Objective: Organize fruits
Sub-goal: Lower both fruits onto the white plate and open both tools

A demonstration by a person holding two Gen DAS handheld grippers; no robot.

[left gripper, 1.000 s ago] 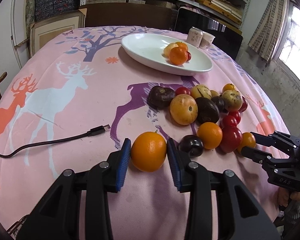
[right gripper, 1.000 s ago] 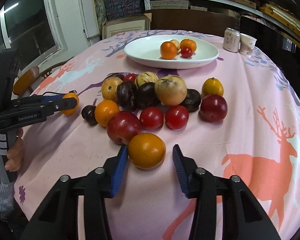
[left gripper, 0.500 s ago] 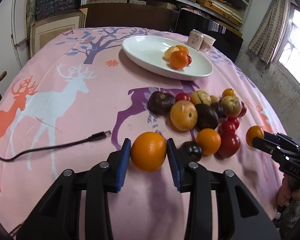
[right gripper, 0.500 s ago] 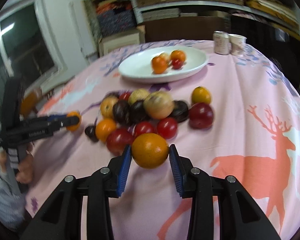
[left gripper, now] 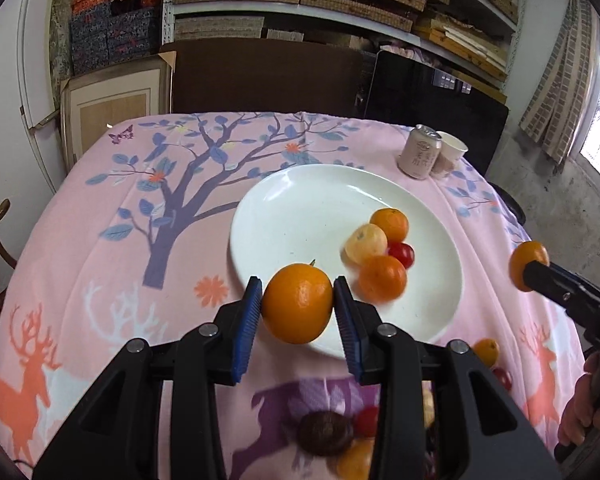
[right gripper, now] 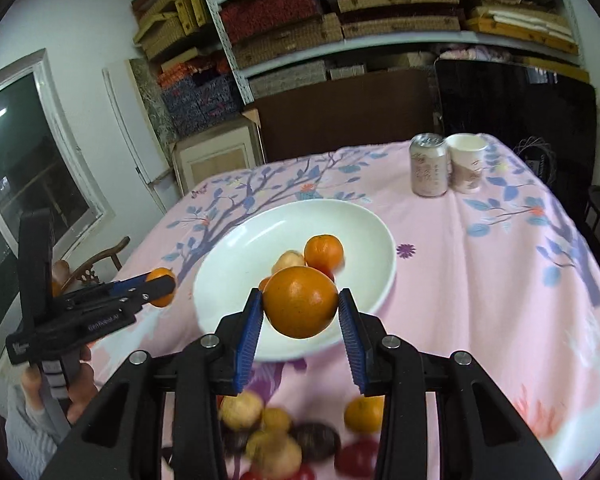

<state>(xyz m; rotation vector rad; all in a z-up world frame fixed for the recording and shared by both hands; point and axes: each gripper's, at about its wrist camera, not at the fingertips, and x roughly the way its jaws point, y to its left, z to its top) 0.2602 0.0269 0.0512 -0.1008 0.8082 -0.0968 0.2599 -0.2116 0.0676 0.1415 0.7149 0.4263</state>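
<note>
**Above the plate: 2 oranges held**

Over the white plate's (left gripper: 300,208) near rim, the left tongs (left gripper: 297,312) pinch an orange (left gripper: 298,302). The right tongs (right gripper: 300,314) pinch another orange (right gripper: 301,307) above the plate, where 4 fruits (left gripper: 382,246) lie.

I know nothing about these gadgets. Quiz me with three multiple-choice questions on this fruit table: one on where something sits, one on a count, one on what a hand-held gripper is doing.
1. Where is the can?
A. on the white plate
B. beside the paper cup
C. among the loose fruit

2. How many fruits lie on the white plate?
A. one
B. four
C. seven

3. What is the left hand-held gripper doing?
A. open and empty
B. gripping the can
C. clamping an orange

Answers: 1 B, can and cup stand together behind the plate. 2 B, two orange, one yellow and one red fruit show there. 3 C, both blue pads press the orange.
</note>
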